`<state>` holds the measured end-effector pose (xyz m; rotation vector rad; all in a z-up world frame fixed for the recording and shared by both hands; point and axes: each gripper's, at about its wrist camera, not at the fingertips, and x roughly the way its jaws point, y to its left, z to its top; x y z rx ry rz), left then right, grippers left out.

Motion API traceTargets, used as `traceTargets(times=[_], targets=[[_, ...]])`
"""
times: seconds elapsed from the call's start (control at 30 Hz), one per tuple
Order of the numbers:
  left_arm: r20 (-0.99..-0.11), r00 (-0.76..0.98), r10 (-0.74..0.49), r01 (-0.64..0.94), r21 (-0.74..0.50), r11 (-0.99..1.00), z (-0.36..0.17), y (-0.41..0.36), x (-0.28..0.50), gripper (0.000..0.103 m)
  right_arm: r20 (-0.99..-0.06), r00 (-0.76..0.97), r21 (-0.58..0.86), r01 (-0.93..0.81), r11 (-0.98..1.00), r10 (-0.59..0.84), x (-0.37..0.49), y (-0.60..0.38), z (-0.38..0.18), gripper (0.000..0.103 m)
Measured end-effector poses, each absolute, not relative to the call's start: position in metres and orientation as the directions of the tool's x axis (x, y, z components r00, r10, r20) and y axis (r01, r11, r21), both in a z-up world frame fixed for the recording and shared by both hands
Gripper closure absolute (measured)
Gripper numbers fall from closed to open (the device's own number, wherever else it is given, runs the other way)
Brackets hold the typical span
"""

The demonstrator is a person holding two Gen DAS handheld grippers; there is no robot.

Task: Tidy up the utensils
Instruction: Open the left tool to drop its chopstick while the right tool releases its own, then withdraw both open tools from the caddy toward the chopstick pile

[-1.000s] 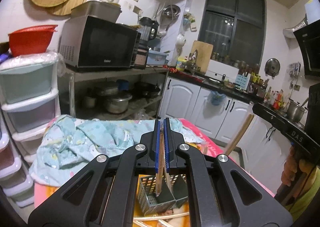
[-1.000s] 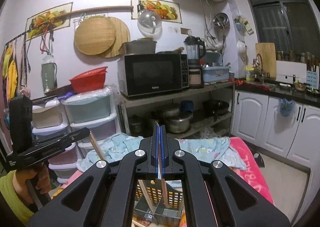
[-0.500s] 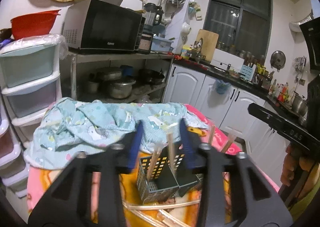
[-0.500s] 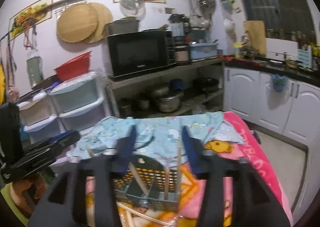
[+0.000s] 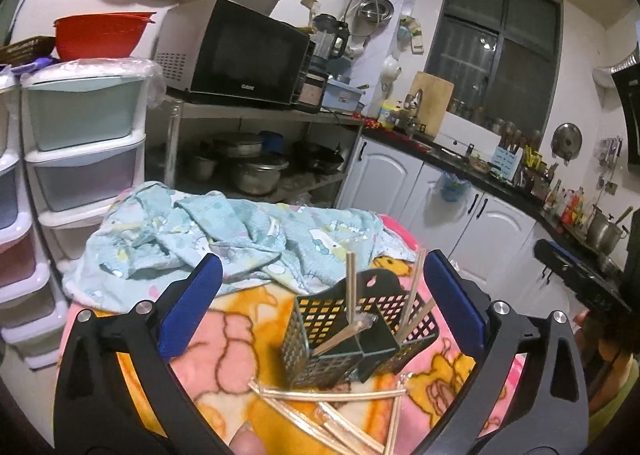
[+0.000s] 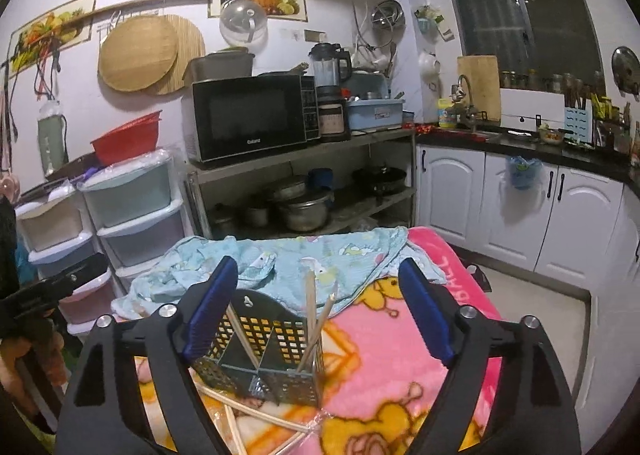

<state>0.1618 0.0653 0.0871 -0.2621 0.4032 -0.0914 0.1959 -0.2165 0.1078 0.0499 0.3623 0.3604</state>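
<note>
A dark perforated utensil caddy [image 5: 316,319] stands on a pink and orange blanket; it also shows in the right wrist view [image 6: 264,329]. Several wooden chopsticks [image 5: 351,287] stand in its compartments, also seen from the right [image 6: 310,301]. More chopsticks in clear wrappers [image 5: 320,397] lie on the blanket in front of it, also in the right wrist view [image 6: 248,409]. My left gripper [image 5: 322,295] is open and empty, above and behind the caddy. My right gripper [image 6: 316,303] is open and empty over the caddy.
A crumpled light blue cloth [image 5: 208,231] lies on the blanket behind the caddy. Stacked plastic drawers [image 5: 80,143] stand at the left. A shelf with a microwave [image 6: 248,115] and pots is behind. White cabinets [image 6: 512,207] line the right.
Both grippers were shut on a chopstick each a second ago. They have opened, and those chopsticks now stand in the caddy. Both grippers have tilted downward.
</note>
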Motion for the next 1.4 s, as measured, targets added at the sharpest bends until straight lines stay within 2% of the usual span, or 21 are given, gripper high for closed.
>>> traceTargets(times=[0.43, 0.53, 0.9, 1.4], targets=[[-0.440, 0.890, -0.122, 0.000, -0.267, 0.964, 0.067, 0.064, 0.146, 0.011, -0.378, 0.855, 0.112, -0.339, 0.934, 0.355, 0.171, -0.231, 0.096, 0.020], [-0.454, 0.882, -0.123, -0.001, -0.263, 0.965, 0.062, 0.063, 0.143, 0.011, -0.385, 0.855, 0.113, -0.330, 0.937, 0.348, 0.168, -0.233, 0.094, 0.014], [-0.473, 0.873, -0.119, -0.013, -0.268, 0.963, 0.053, 0.063, 0.134, 0.011, -0.408, 0.842, 0.128, -0.331, 0.935, 0.354, 0.165, -0.238, 0.087, 0.013], [-0.549, 0.831, -0.088, -0.077, -0.271, 0.960, 0.016, 0.080, 0.137, 0.011, -0.527, 0.763, 0.121, -0.368, 0.922, 0.374, 0.168, -0.223, 0.045, 0.012]])
